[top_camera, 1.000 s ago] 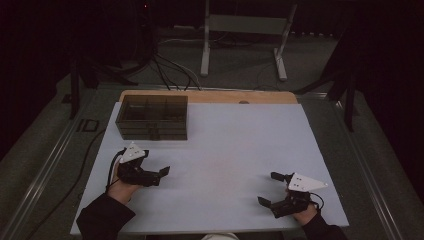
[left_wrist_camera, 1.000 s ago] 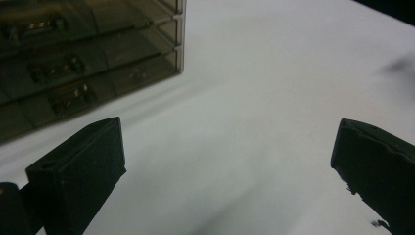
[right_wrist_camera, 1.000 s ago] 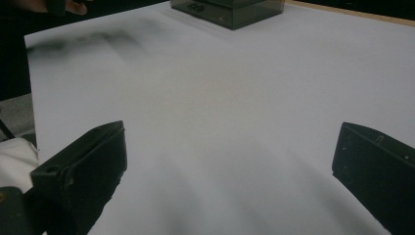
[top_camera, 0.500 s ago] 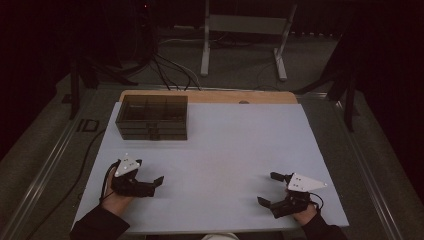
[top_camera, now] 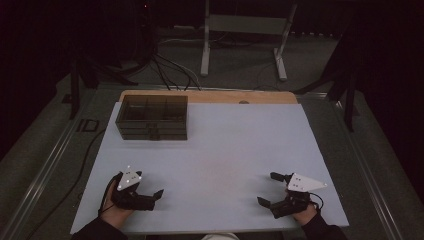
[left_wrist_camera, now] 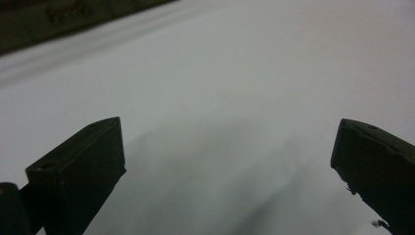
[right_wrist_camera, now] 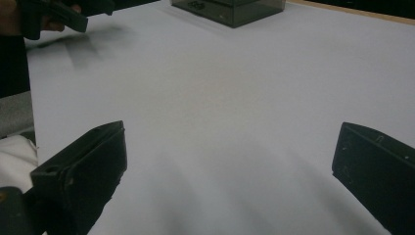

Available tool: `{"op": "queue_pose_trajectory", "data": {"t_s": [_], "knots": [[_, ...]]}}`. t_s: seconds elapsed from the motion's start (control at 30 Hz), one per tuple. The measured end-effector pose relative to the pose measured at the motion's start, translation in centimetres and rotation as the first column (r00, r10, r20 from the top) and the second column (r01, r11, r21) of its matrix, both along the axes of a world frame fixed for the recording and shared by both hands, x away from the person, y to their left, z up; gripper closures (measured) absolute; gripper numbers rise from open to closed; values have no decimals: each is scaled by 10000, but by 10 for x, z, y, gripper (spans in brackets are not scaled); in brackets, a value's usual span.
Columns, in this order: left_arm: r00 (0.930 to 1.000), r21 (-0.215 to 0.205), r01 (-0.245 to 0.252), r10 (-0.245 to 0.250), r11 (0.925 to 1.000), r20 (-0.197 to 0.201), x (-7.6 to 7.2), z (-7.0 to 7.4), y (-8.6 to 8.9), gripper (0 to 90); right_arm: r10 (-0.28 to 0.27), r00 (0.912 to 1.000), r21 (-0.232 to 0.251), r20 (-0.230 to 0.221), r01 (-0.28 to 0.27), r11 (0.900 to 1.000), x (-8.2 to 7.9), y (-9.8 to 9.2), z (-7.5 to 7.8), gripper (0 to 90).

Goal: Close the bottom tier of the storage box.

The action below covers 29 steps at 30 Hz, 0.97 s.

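Near the desk's [top_camera: 225,145] front left corner, the left gripper [top_camera: 150,198] rests with jaws spread, holding nothing. One dark compartmented box [top_camera: 152,116] sits by the far left corner. Near the front right corner, the right gripper [top_camera: 270,189] is spread too, empty.
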State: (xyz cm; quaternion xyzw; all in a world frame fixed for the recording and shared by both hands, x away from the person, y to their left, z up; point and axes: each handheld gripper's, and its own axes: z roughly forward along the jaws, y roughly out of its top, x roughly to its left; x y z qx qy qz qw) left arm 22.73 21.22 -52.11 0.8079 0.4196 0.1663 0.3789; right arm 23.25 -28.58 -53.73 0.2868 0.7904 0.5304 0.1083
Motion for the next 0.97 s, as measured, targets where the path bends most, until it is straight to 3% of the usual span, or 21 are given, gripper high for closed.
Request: {"op": "queue_pose_trajectory", "data": {"t_s": [0.17,0.47,0.97], "knots": [[9992,73,-399,400,9992,-99,-4,-5,11,9,12,10000,4,2,-12,10000,1,0,0,0],[9998,171,-34,37,9998,-184,0,-9,10,9,56,10000,27,-62,-56,10000,1,1,-1,0],[9997,107,-117,119,9999,-210,0,-8,12,9,36,10000,16,-50,-36,10000,2,1,-2,0]]}}
